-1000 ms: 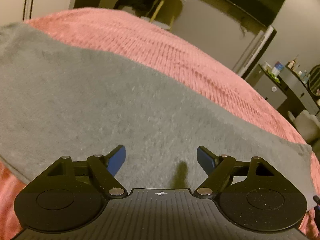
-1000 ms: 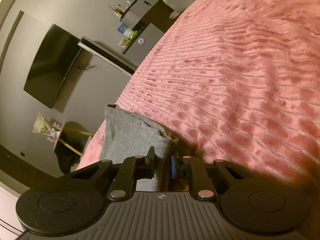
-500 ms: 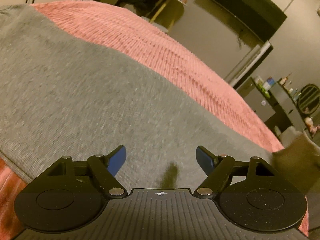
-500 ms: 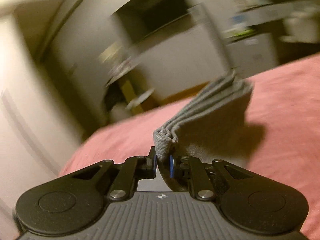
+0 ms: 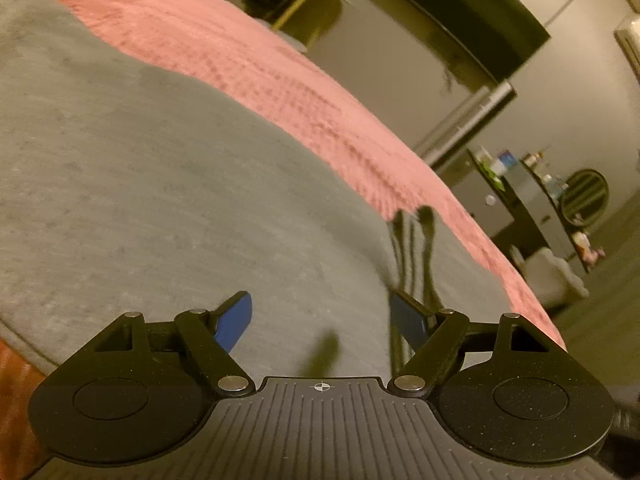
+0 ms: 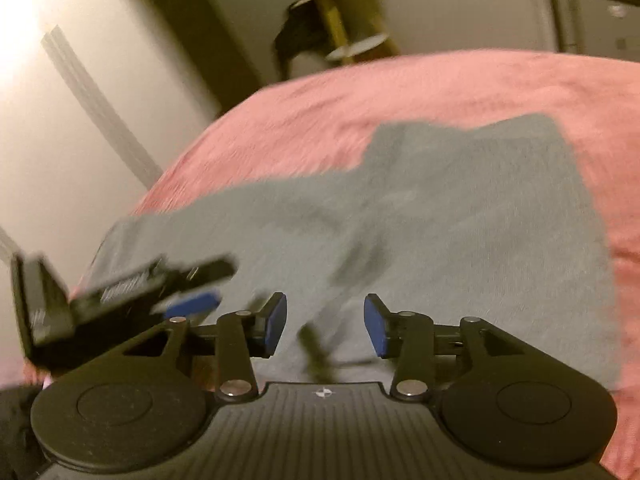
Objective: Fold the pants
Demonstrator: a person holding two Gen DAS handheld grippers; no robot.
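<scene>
Grey pants [image 5: 168, 200] lie flat on a pink bedspread [image 5: 280, 76]. My left gripper [image 5: 322, 318] is open and empty, low over the cloth near its near edge. In the right wrist view the pants [image 6: 460, 216] lie folded over themselves on the bedspread [image 6: 440, 84]. My right gripper [image 6: 325, 326] is open and empty just above the grey cloth. The left gripper [image 6: 192, 300] shows blurred at the left of the right wrist view, also over the pants.
A dark TV [image 5: 460, 28] hangs on the wall past the bed. A dresser [image 5: 532, 200] with bottles and a round mirror stands at the right. A small yellow-legged side table [image 6: 348, 28] stands behind the bed.
My right gripper carried the pants' leg end over across the bed, then opened and let it go. The fold now lies on the pants. My left gripper stayed open, shifting slightly.
</scene>
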